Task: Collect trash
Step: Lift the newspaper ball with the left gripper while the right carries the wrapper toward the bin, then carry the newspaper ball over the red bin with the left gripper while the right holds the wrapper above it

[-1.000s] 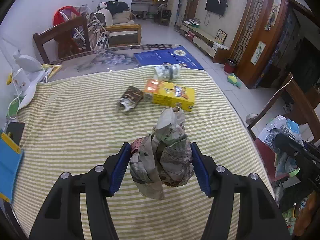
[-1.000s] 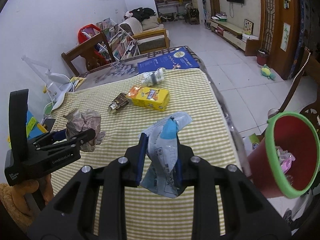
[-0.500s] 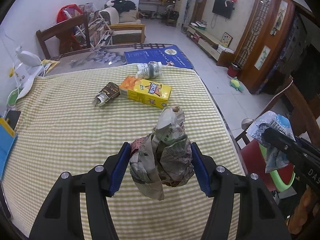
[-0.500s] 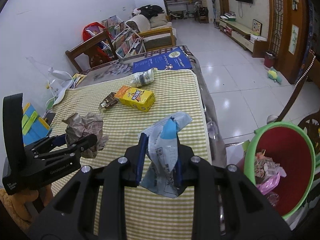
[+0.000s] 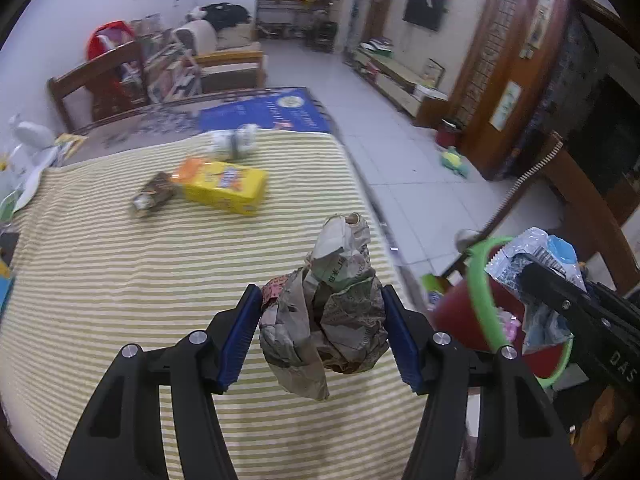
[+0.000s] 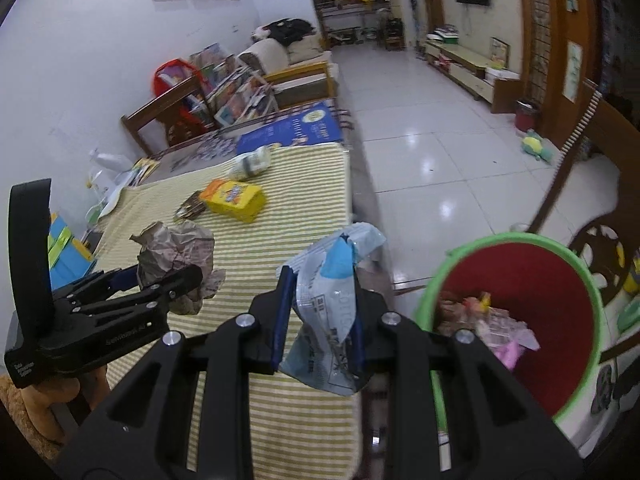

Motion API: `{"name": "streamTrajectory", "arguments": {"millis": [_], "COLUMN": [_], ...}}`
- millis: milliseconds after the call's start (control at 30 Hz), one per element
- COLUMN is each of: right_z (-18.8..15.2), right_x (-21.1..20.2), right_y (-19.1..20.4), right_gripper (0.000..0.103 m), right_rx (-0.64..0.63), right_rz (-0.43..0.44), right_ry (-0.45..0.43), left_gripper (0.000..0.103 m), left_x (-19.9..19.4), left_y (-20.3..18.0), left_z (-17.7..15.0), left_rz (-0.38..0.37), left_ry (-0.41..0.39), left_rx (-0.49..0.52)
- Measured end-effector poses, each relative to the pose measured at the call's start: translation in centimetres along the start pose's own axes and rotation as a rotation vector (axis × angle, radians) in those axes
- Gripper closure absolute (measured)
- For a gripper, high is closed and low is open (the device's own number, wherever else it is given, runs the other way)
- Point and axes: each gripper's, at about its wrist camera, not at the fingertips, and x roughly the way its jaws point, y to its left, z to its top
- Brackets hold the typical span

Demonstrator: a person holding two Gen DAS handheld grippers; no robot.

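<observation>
Mid-carry: the left claw (image 5: 322,334) grips crumpled paper (image 5: 326,316) at lower centre, the right claw (image 6: 320,320) pinches a plastic wrapper (image 6: 330,300), and next each must release over the red bin (image 6: 516,320) at lower right.

Colour rundown: tablecloth (image 5: 120,280) under both tools is yellow-green and white stripes. The crumpled paper wad (image 5: 326,312) between the left tool's blue pads is brownish-grey with a pale green-printed bit on top (plus a speck of red pattern). The plastic wrapper (image 6: 332,304) in the right tool is translucent blue-white with a brighter blue patch. Right of that, the bin (image 6: 520,300) is red with a lime green rim. Ahead sits a yellow and orange box (image 5: 224,188).
</observation>
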Motion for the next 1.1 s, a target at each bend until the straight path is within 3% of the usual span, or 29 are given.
{"name": "streamTrajectory", "arguments": {"millis": [600,1100], "right_z": [-0.6,-1.6], "right_x": [-3.3,-3.8], "right_y": [-10.4,-16.2], "right_gripper": [0.078,0.077], "right_rx": [0.152,0.257], "right_rz": [-0.12,-0.192], "right_ry": [-0.045,-0.022], "left_gripper": [0.045,0.045], "left_x": [1.2,2.7], "left_y": [-11.9,-18.1], "left_z": [1.0,1.4], "left_rz": [-0.137,-0.226], "left_ry": [0.007,0.056], "left_rx": [0.172,0.278]}}
